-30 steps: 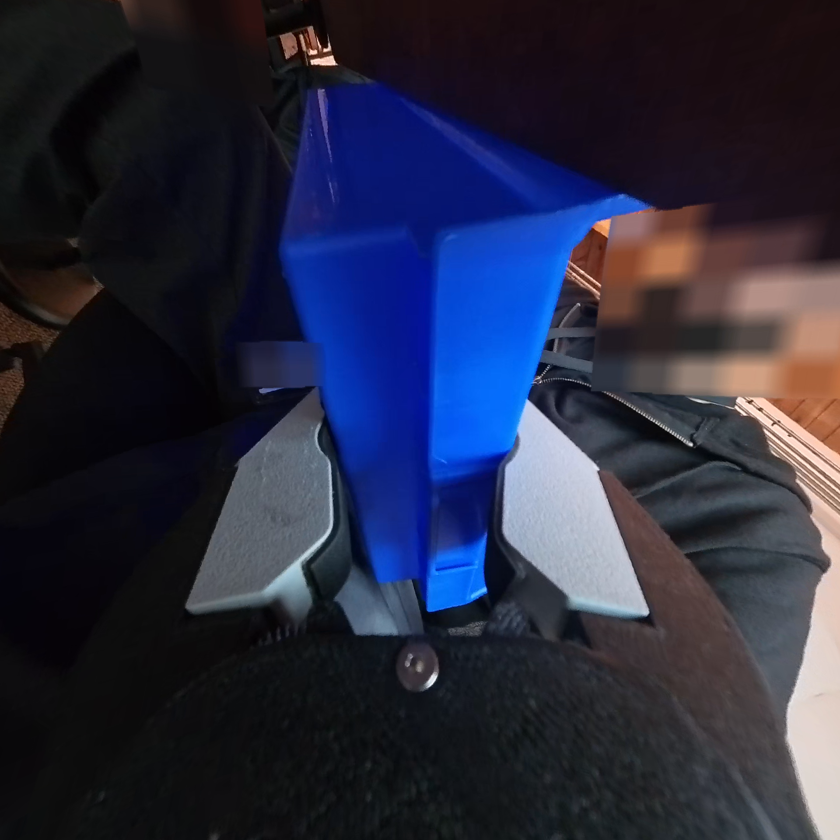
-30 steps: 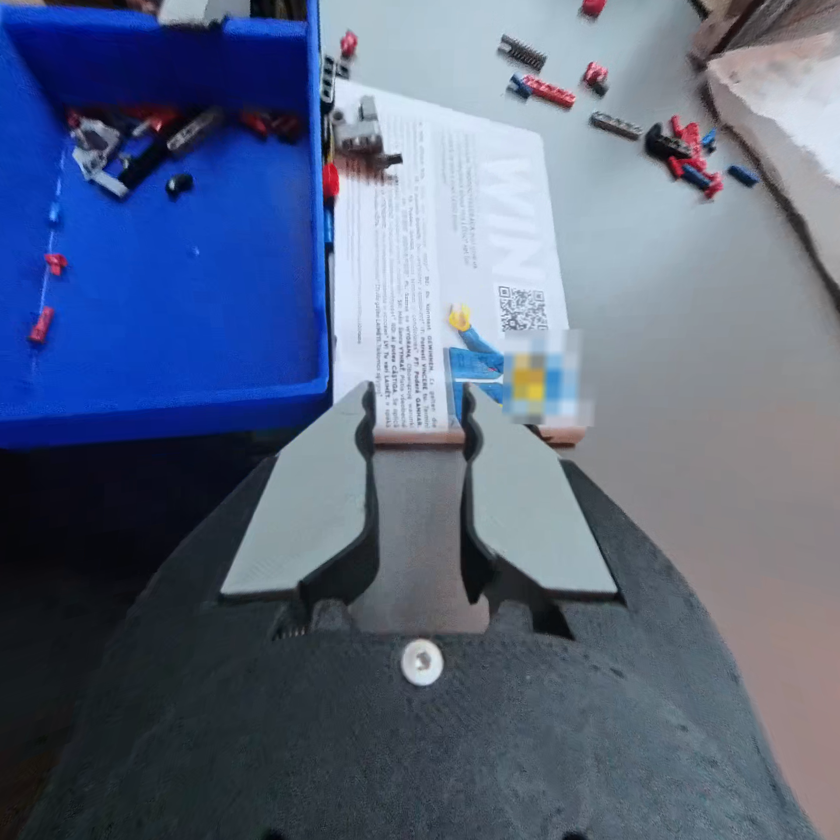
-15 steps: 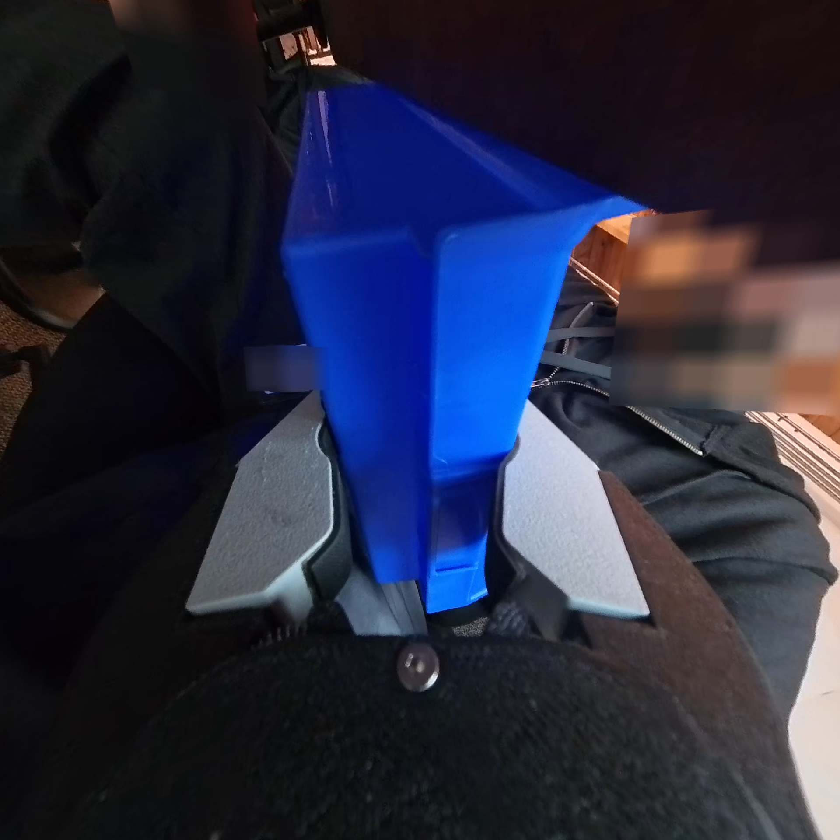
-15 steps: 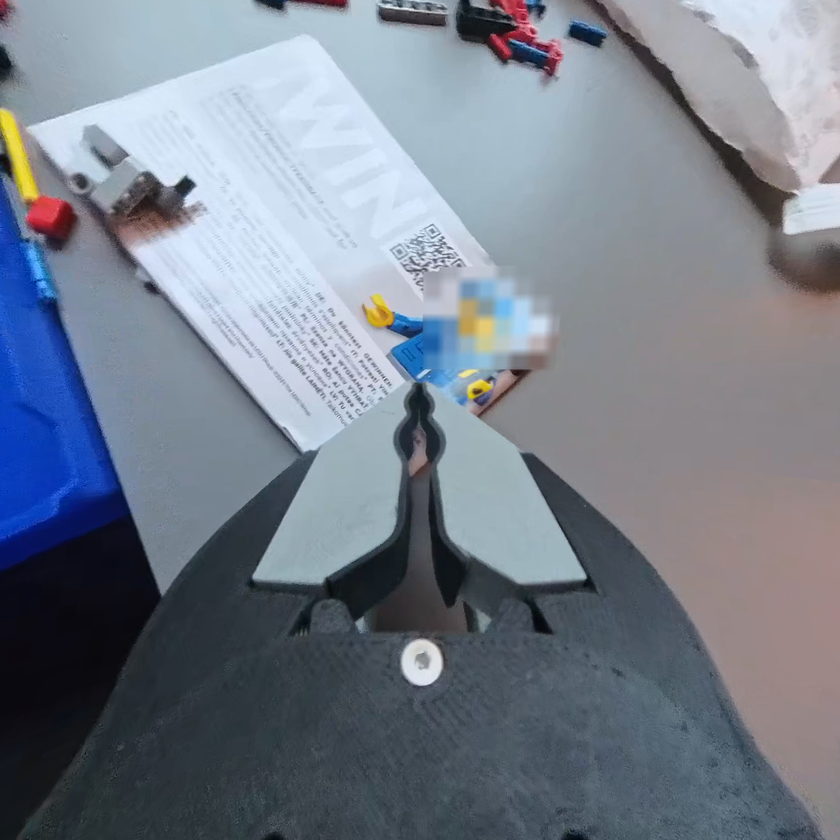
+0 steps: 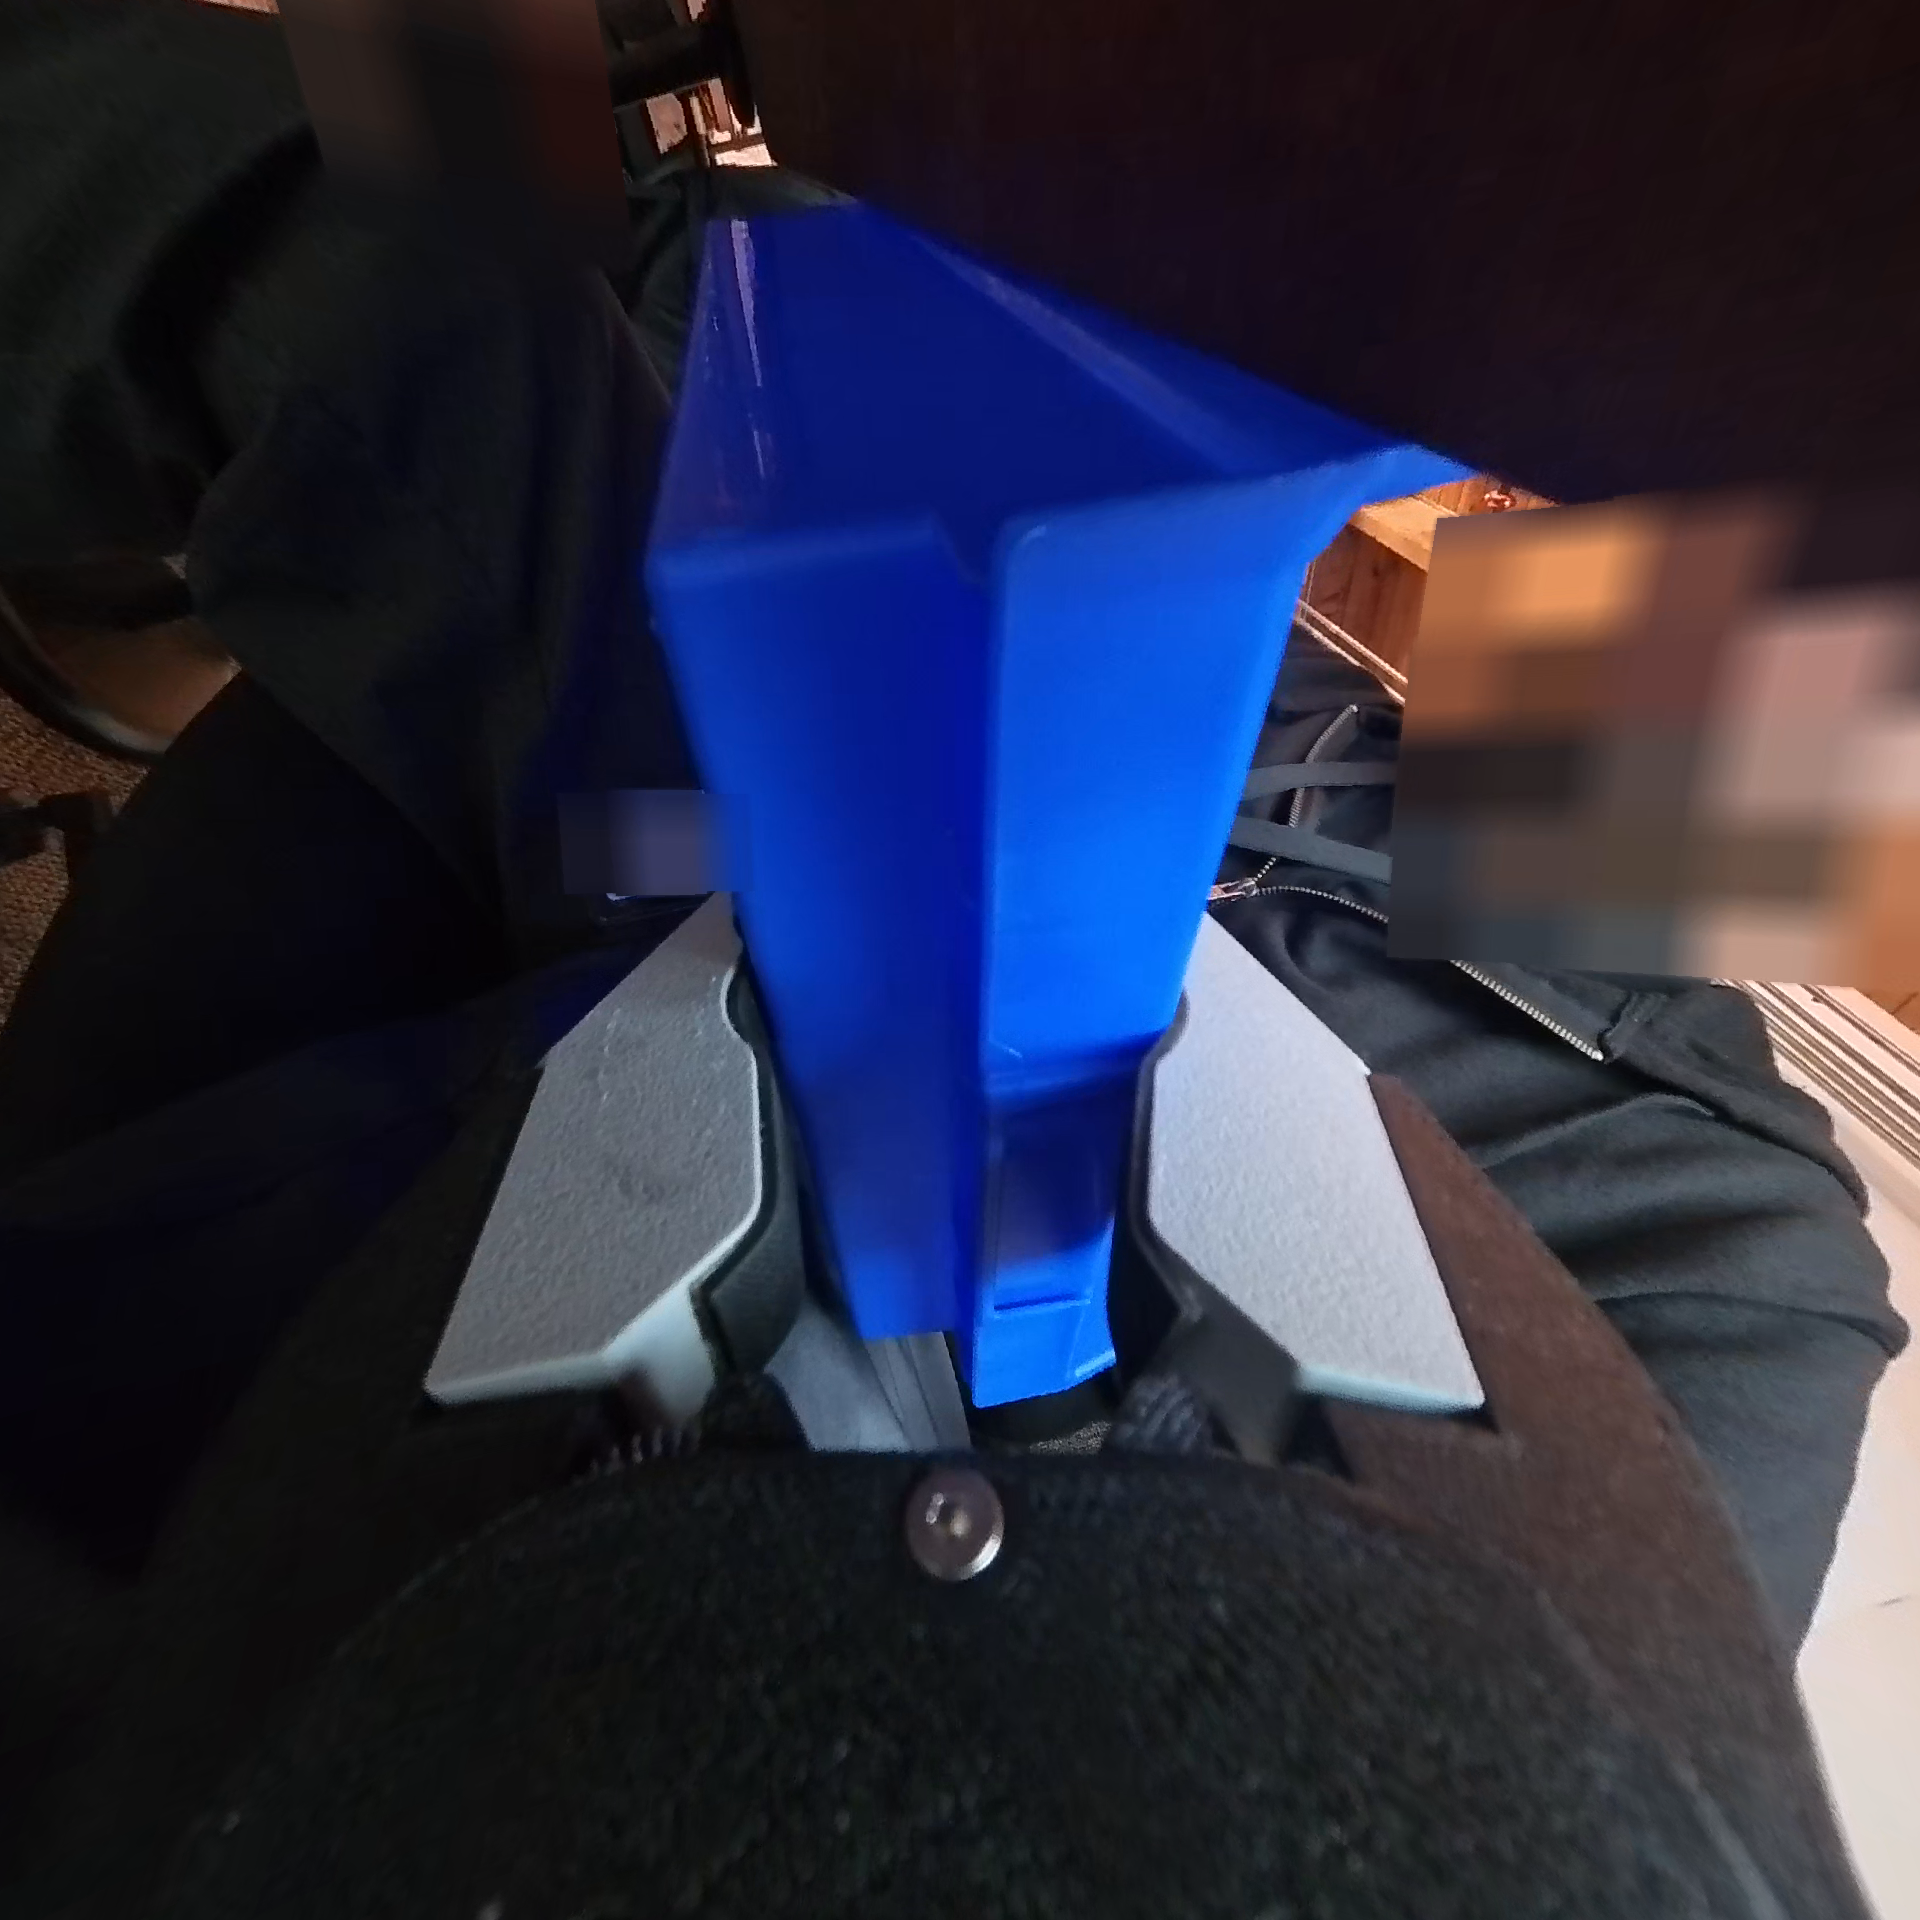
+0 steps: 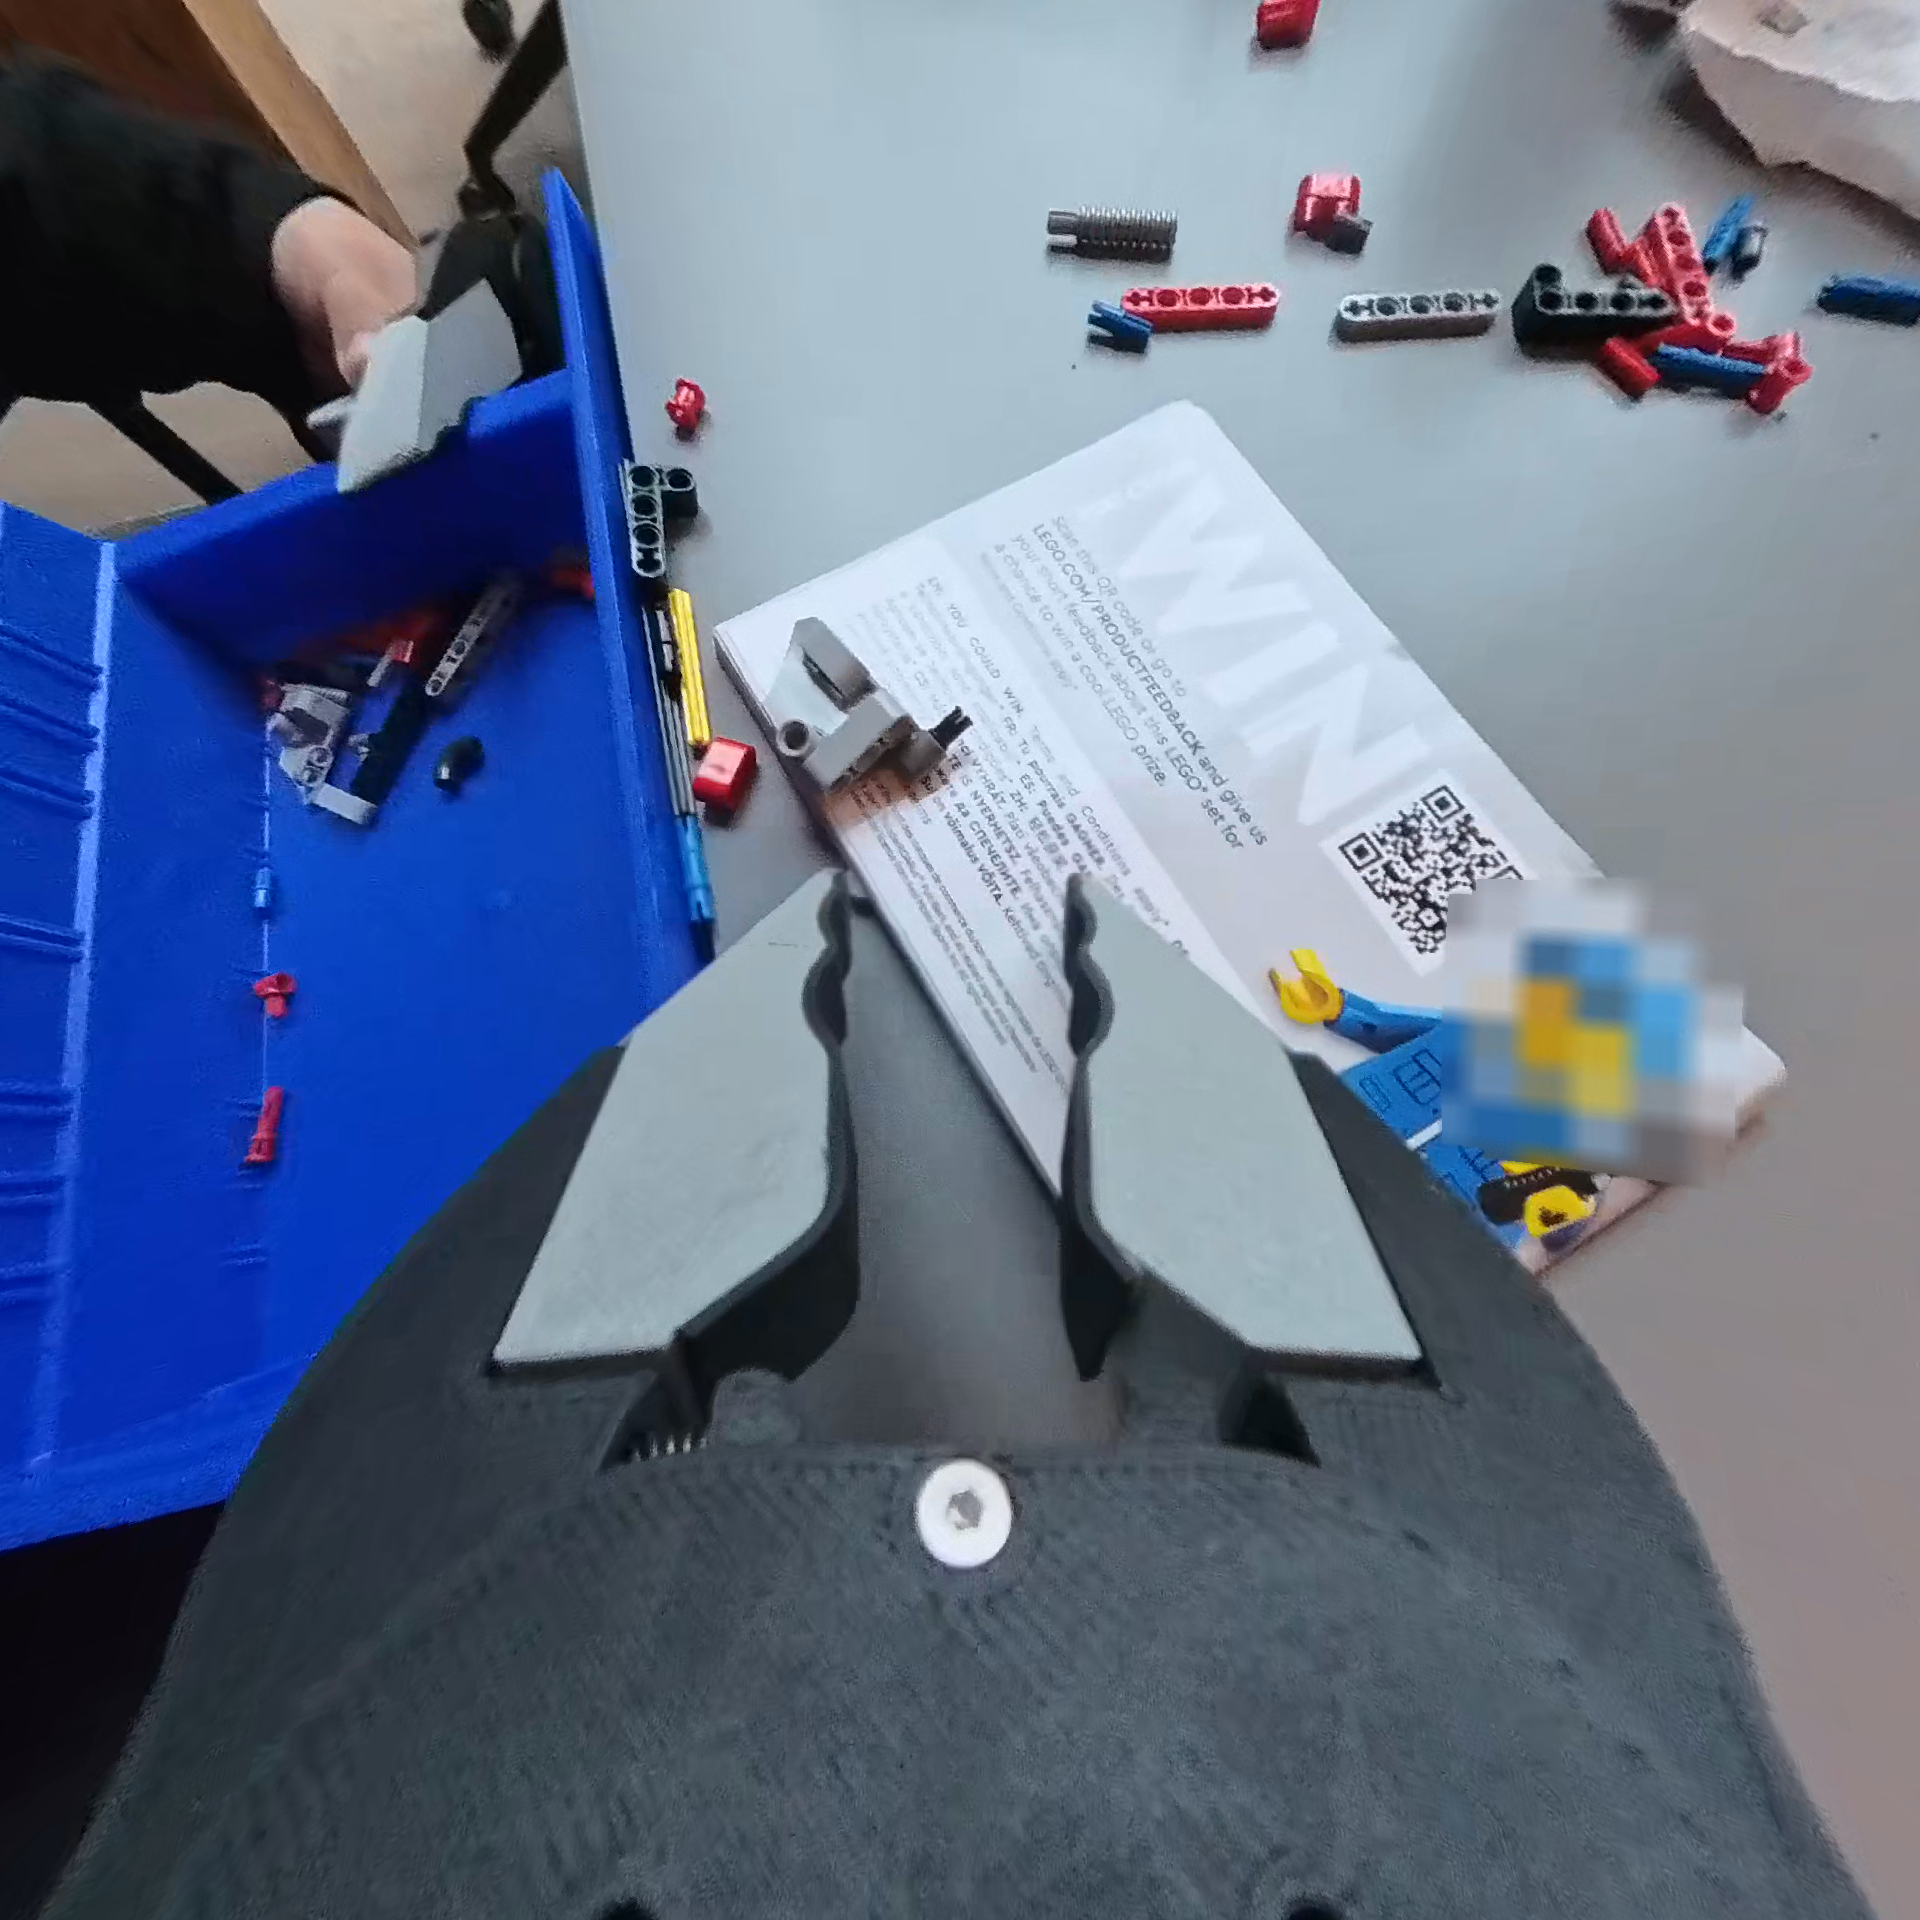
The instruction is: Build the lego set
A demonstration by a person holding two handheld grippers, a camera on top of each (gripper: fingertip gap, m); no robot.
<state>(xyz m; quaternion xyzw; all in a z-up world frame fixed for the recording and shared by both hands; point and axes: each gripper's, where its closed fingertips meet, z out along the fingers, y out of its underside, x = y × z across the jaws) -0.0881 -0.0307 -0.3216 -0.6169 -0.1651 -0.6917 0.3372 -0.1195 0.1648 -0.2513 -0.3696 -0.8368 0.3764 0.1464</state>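
Both changed little: right hand-held gripper (image 6: 951,904) reopened over the instruction booklet (image 6: 1226,748); left hand-held gripper (image 5: 956,997) still clamps the blue bin (image 5: 883,779).

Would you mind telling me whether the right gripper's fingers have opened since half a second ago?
Yes. The right gripper now shows a clear gap above the booklet; its tips were nearly touching then.

Blue bin (image 6: 343,935) cut off left; crumpled wrapping (image 6: 1808,94) cropped top right.
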